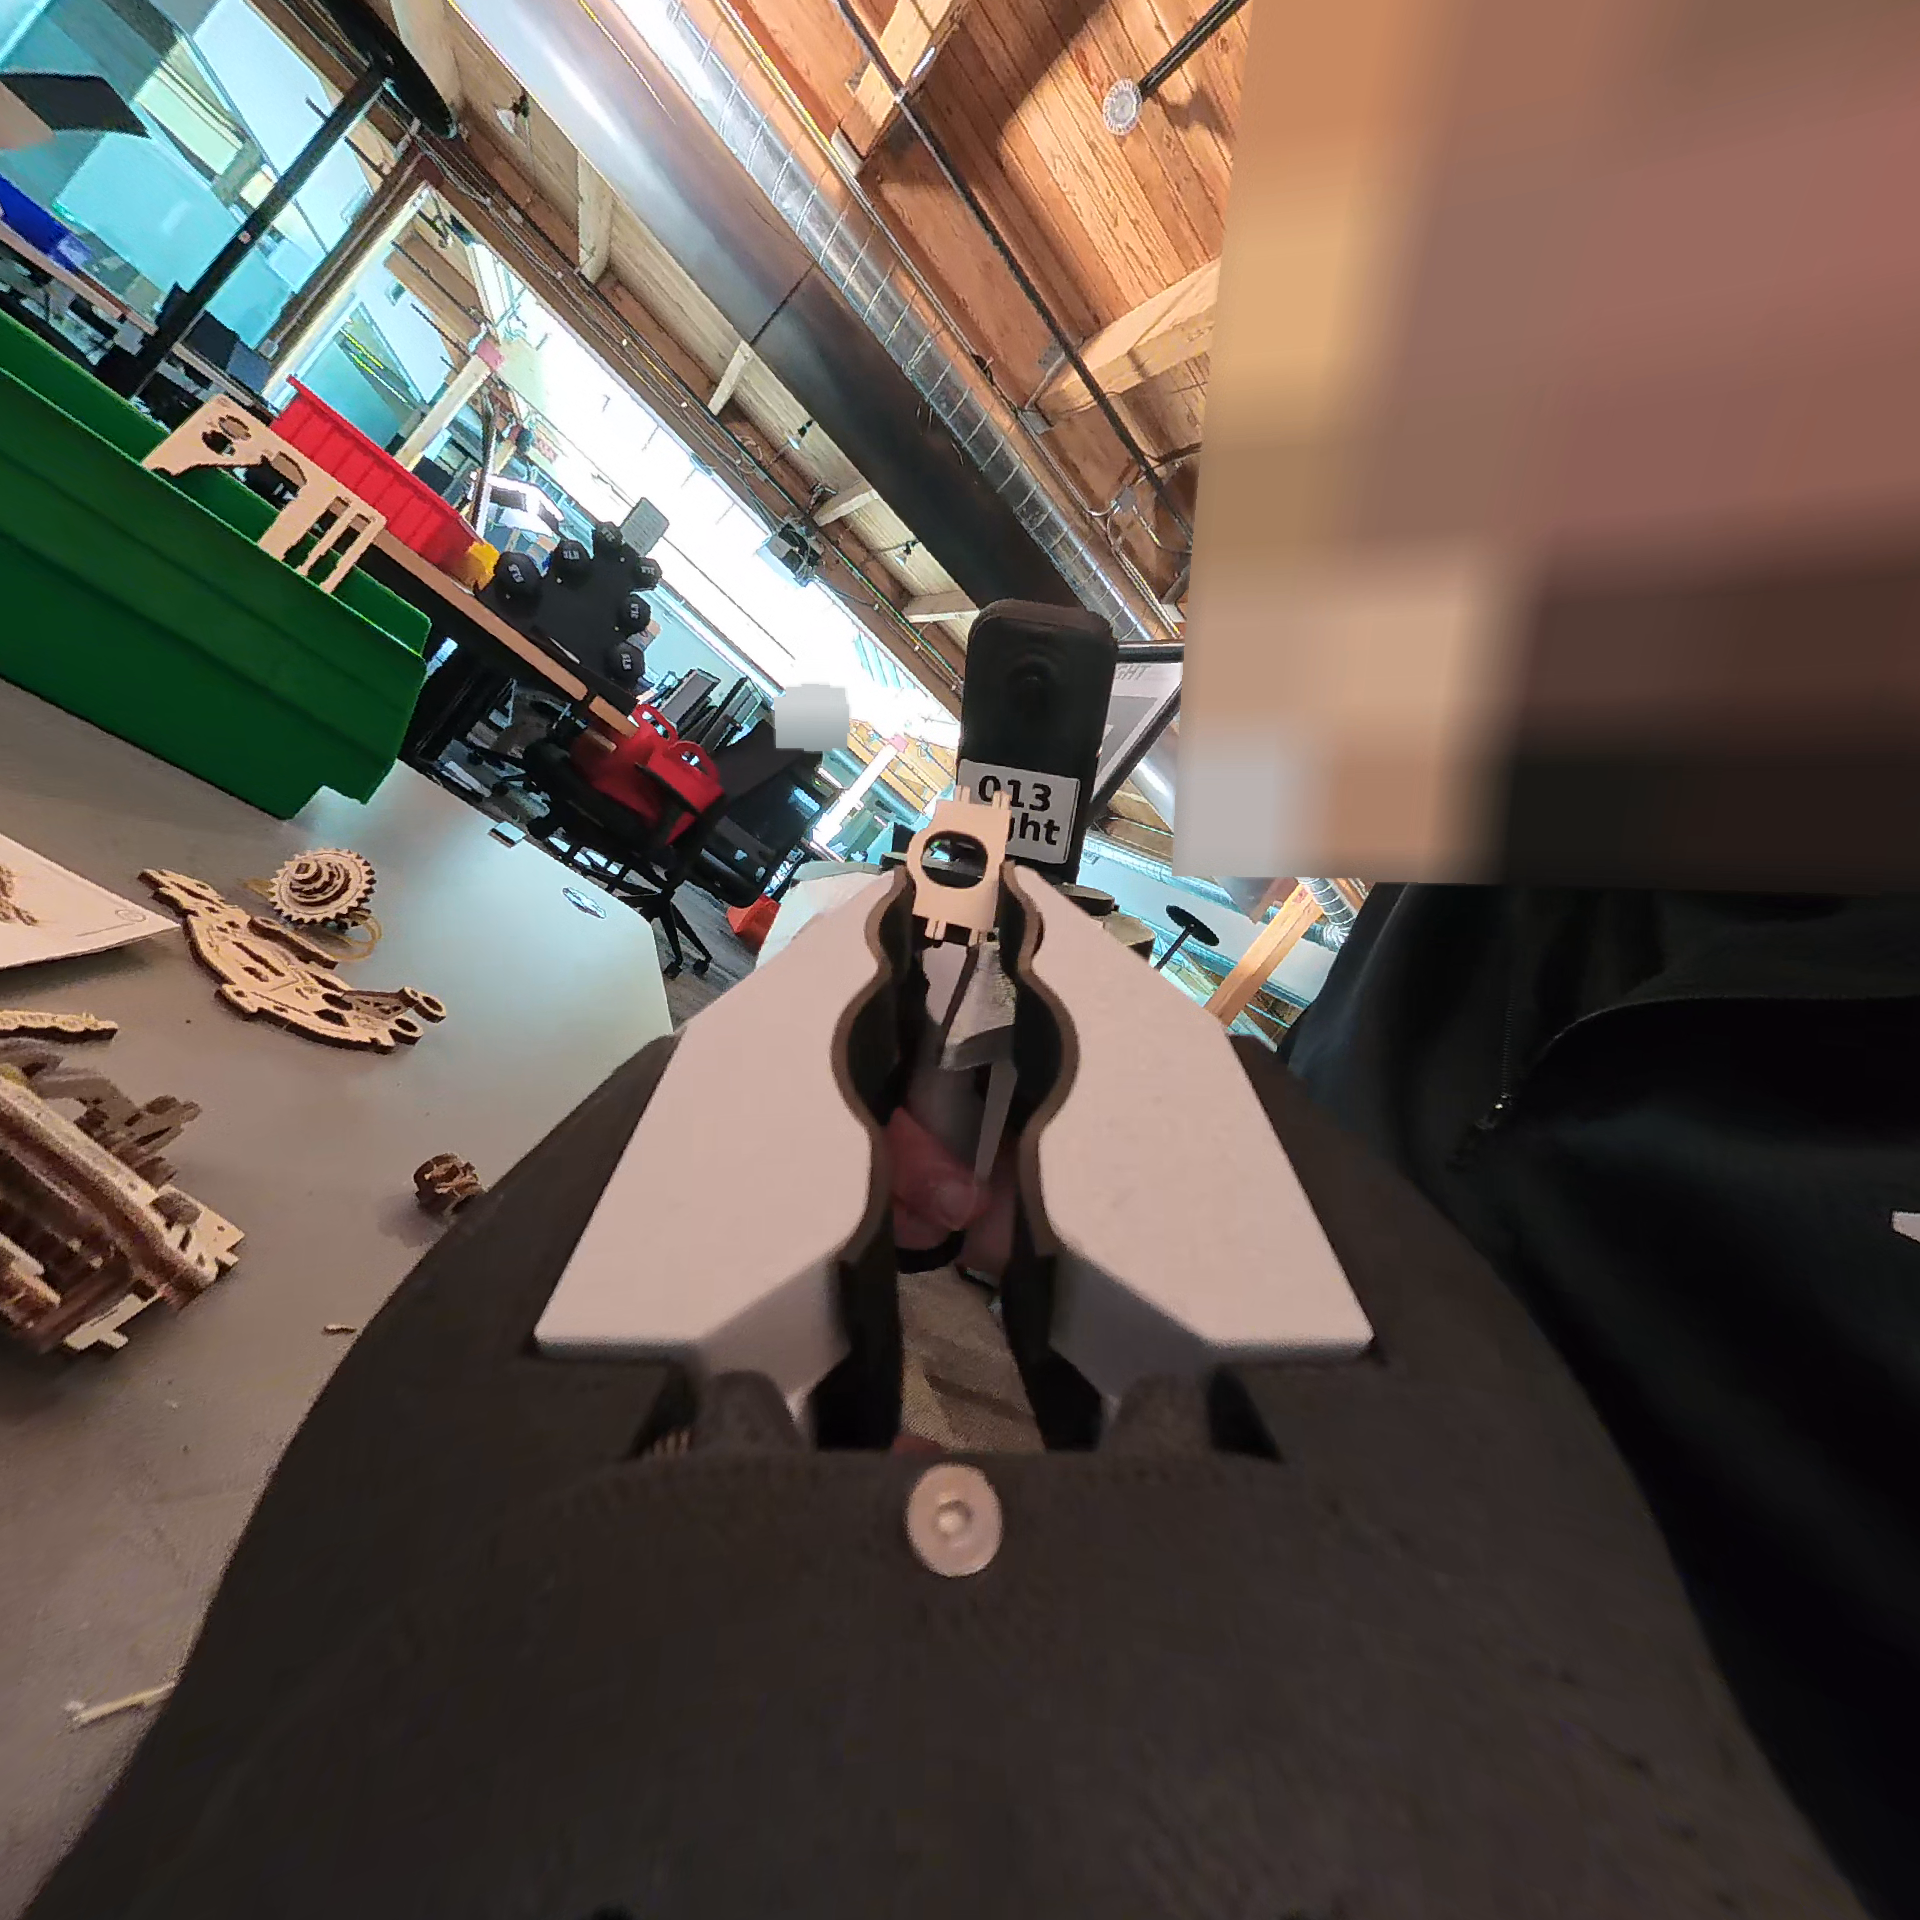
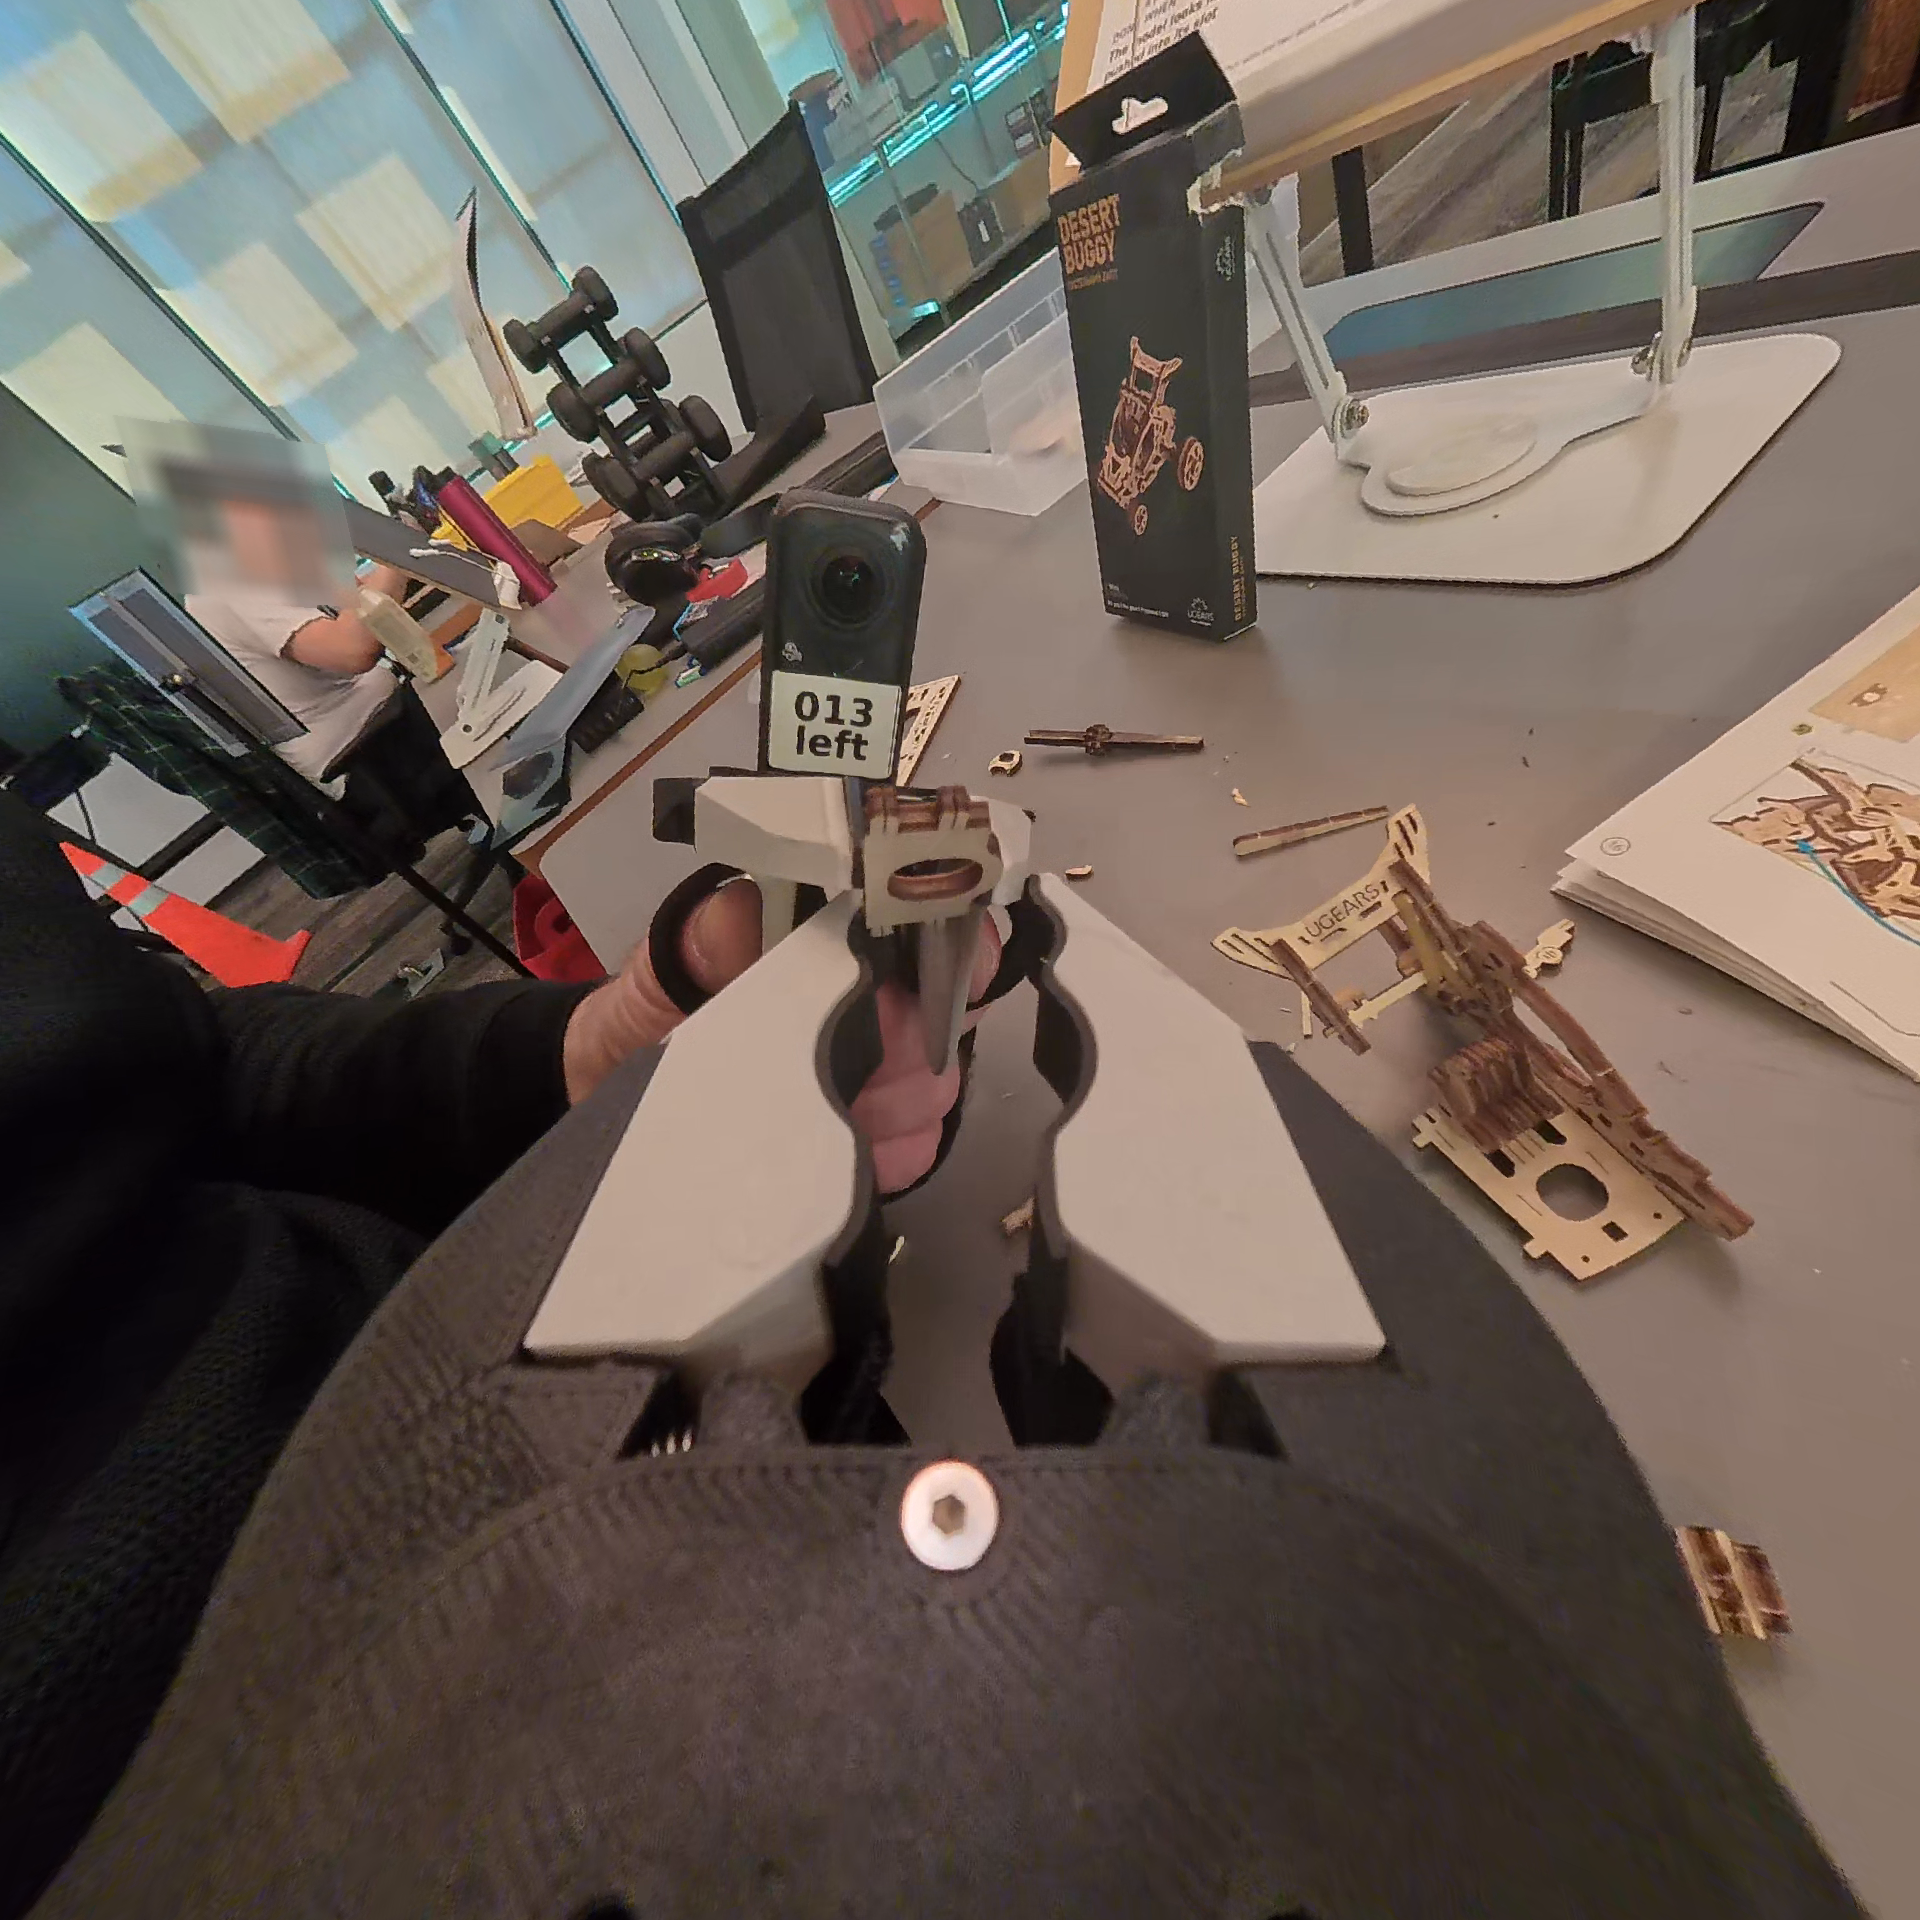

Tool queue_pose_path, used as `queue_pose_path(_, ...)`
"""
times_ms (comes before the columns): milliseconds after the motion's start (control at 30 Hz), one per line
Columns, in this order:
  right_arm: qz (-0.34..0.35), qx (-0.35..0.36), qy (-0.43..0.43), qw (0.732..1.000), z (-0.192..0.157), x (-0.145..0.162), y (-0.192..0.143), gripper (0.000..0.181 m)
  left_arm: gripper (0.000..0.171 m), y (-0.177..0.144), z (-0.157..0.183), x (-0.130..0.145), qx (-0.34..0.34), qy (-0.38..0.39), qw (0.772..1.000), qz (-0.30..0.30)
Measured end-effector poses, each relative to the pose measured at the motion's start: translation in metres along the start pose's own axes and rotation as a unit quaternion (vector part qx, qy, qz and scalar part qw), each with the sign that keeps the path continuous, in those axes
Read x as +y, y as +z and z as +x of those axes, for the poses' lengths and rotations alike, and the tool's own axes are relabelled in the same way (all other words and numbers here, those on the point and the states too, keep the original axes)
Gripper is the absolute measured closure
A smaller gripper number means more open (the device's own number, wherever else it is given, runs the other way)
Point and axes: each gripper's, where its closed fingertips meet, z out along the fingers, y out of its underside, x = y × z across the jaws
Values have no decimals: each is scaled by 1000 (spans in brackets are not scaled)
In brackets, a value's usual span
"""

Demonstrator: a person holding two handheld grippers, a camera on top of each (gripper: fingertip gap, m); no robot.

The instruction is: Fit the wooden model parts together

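I have both tools raised above the grey tabletop (image 2: 1351,665), facing each other nose to nose. My left hand-held gripper (image 1: 957,883) is closed on a small wooden part (image 1: 954,871), a pale plate with an oval hole, pinched at the very fingertips. From the right wrist view, my right hand-held gripper (image 2: 940,896) has its tips drawn in on the same wooden part (image 2: 925,862), which here shows a stacked brown layer along its top edge; the left tool's white fingers clamp it from the far side. So the part sits between the two tools, held in the air, well clear of the tabletop. Whether the right tips truly press it or only sit just beside it, I cannot tell.

On the tabletop to my right lies the half-built model (image 2: 1507,1049), with loose sticks near it, an open booklet (image 2: 1787,862) at the edge, and a dark box (image 2: 1158,384) standing upright farther back. In the left wrist view I see a flat cut-out piece (image 1: 291,971) beside a small gear (image 1: 322,885), and a green bin (image 1: 187,623) behind them.
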Motion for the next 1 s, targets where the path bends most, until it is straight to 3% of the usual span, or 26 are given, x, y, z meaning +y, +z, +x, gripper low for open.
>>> queue_pose_path(133, -1, -1, 1, 1000, 1, 0, 0, 161, 158, -2, -1, -4, -1, -4, 1000, 10)
queue_pose_path(200, 4, -6, 2, 1000, 0, -1, -2, 171, 159, -6, -3, -7, -3, -8, 1000, 20)
queue_pose_path(267, 11, -5, 3, 1000, 1, -3, -4, 173, 171, -11, -4, -11, -6, 0, 999, 32)
queue_pose_path(433, -6, 8, 22, 1000, 13, 5, -2, 181, 171, -11, -7, -6, -10, -11, 1000, 26)
queue_pose_path(567, -54, 37, 37, 997, 30, 23, -2, 181, 171, -17, -19, 1, -50, -2, 999, 5)
queue_pose_path(733, -34, 48, 56, 997, 50, 12, -26, 181, 171, -37, -27, -10, -106, 30, 994, -9)
queue_pose_path(767, -40, 55, 53, 996, 55, 12, -32, 181, 171, -42, -31, -12, -128, 42, 991, -25)
queue_pose_path(867, -74, 106, 37, 991, 82, 22, -56, 172, 145, -57, -53, -6, -210, 104, 964, -124)
queue_pose_path(1000, -109, 149, 18, 983, 100, 31, -76, 163, 108, -79, -93, 7, -287, 208, 896, -268)
